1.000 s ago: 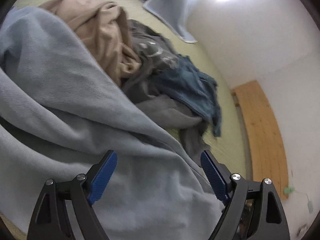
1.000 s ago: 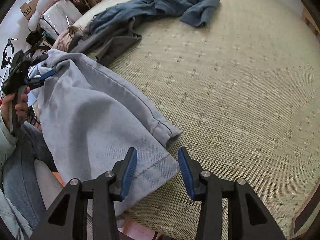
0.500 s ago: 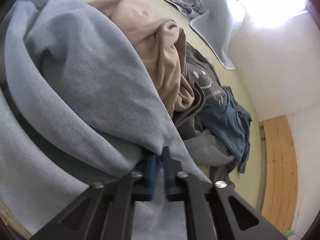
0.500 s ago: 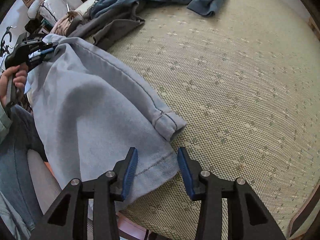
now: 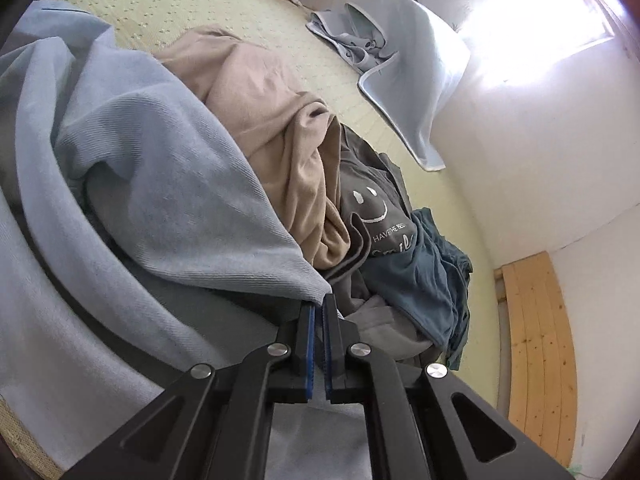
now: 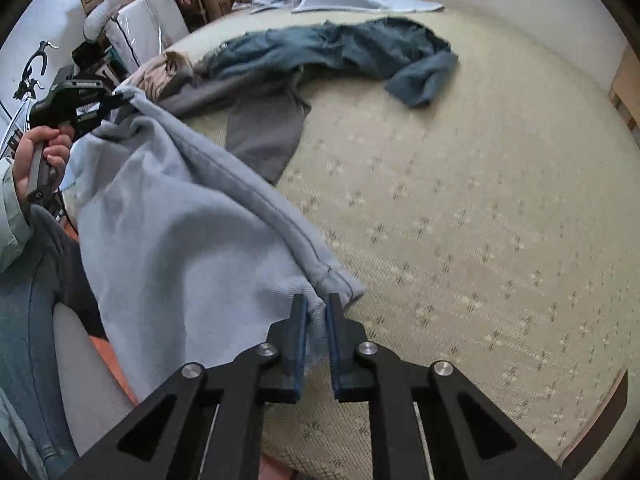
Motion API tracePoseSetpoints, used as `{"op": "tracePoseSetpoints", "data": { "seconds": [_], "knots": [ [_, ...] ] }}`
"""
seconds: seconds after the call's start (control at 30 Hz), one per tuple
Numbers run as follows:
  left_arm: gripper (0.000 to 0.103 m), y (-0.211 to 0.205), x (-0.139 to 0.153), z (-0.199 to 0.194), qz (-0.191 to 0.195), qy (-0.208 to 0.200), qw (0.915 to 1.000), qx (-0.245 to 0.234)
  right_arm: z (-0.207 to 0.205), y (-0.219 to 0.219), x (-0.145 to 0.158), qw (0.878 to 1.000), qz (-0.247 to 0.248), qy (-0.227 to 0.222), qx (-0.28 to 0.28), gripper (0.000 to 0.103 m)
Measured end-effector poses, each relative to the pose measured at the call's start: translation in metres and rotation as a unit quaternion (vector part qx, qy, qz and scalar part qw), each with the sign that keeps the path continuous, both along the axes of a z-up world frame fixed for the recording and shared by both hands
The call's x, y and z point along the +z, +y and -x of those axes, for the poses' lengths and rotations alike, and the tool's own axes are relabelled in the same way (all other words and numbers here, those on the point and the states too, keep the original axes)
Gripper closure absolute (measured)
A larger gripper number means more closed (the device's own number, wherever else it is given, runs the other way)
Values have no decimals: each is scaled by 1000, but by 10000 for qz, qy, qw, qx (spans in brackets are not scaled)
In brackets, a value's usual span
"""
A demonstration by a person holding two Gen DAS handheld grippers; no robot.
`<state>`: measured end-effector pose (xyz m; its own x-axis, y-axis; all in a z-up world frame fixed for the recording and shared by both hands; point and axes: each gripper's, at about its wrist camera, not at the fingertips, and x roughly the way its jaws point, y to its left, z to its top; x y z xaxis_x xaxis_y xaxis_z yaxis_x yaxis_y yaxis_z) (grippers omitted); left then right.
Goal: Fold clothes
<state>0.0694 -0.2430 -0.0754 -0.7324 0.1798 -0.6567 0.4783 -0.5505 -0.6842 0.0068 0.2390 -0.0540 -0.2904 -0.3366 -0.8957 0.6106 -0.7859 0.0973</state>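
A pale blue garment [image 6: 172, 232] hangs stretched between both grippers over the near edge of the woven mat [image 6: 460, 200]. My right gripper [image 6: 317, 308] is shut on its hemmed corner. My left gripper [image 5: 319, 312] is shut on another corner of the same pale blue garment [image 5: 168, 184]. In the right wrist view the left gripper [image 6: 112, 100] shows at far left, gripped by a hand [image 6: 40, 152], with the cloth running from it down to my right fingers.
A pile of clothes lies further back on the mat: a beige garment [image 5: 272, 120], a grey smiley-print shirt [image 5: 372, 208] and a teal garment [image 5: 424, 280]. A light blue blanket [image 5: 400, 72] lies far off. A wooden ledge [image 5: 536, 352] runs along the wall. The person's jeans-clad leg [image 6: 24, 332] is near left.
Both grippers have shut on the pale blue garment: the left one about half a second ago, the right one just now. The cloth now hangs lifted and stretched between them.
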Motion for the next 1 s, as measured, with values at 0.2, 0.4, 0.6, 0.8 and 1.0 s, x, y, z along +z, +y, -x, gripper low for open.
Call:
{"op": "tracePoseSetpoints", "data": {
  "seconds": [0.2, 0.4, 0.6, 0.8, 1.0],
  "knots": [
    [101, -5, 1, 18, 21, -4, 10000, -81, 2, -4, 10, 9996, 178, 165, 130, 95],
    [99, 3, -5, 24, 256, -164, 9991, -282, -10, -13, -3, 9971, 254, -348, 623, 93],
    [57, 9, -10, 28, 110, -121, 9990, -427, 17, 27, -3, 9959, 601, -517, -436, 88],
    [42, 11, -16, 31, -14, -172, 9987, -480, 32, 24, -27, 9926, 473, -1054, -381, 82],
    [42, 9, -22, 31, -152, -182, 9987, -459, 40, 15, -36, 9885, 662, -1338, -232, 47]
  ]
}}
